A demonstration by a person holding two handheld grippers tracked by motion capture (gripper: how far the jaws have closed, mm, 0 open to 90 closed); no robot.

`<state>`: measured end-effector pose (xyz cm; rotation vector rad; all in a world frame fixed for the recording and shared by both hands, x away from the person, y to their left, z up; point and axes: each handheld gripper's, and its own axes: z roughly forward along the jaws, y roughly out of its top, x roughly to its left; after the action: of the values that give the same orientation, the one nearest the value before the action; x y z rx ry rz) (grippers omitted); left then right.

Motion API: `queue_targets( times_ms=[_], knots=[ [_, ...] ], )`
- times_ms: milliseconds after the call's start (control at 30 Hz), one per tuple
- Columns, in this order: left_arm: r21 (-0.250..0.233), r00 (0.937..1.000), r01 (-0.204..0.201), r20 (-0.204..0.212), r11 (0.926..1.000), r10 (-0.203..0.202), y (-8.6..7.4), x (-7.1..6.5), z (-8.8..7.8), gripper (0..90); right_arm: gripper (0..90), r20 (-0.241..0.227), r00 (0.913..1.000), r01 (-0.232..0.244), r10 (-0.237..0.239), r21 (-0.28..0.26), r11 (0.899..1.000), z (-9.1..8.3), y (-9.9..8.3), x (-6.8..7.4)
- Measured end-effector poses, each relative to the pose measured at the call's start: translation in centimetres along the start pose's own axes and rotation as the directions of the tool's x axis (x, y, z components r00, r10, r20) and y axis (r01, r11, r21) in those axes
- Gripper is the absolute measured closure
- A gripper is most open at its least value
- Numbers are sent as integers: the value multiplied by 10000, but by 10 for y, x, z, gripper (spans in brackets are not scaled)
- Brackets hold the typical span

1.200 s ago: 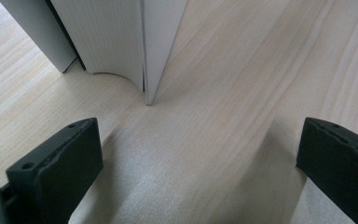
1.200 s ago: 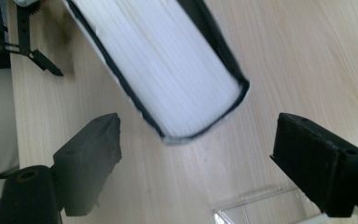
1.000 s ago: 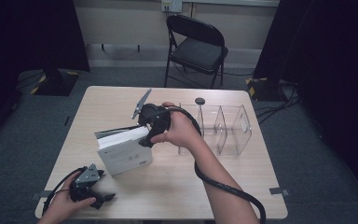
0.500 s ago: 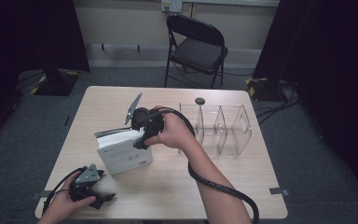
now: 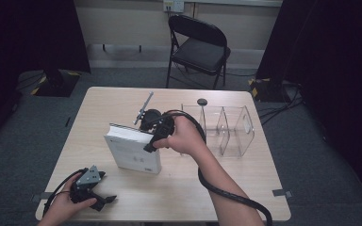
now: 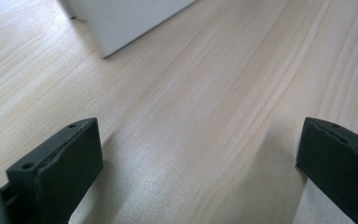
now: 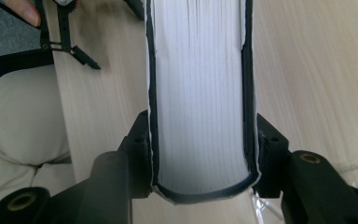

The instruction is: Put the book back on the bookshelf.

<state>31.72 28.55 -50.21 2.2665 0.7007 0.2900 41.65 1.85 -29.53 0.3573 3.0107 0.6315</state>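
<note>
**Right gripper clamps book on table**

The right gripper (image 5: 150, 137), its jaws having just closed in, squeezes a white book (image 5: 133, 149) by both covers, page edges showing between the pads; the book stands tilted on the wooden table (image 5: 245, 188), left of centre. At seven o'clock, the left gripper (image 5: 104, 199) rests with jaws spread wide, empty.
</note>
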Motion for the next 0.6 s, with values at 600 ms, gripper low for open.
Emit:
queue_targets(
  times_ms=[600],
  knots=[
    [-129,10000,86,22,9999,-86,0,-1,1,0,480,209,9969,-773,760,686,9946,-6,-15,5]
  ],
)
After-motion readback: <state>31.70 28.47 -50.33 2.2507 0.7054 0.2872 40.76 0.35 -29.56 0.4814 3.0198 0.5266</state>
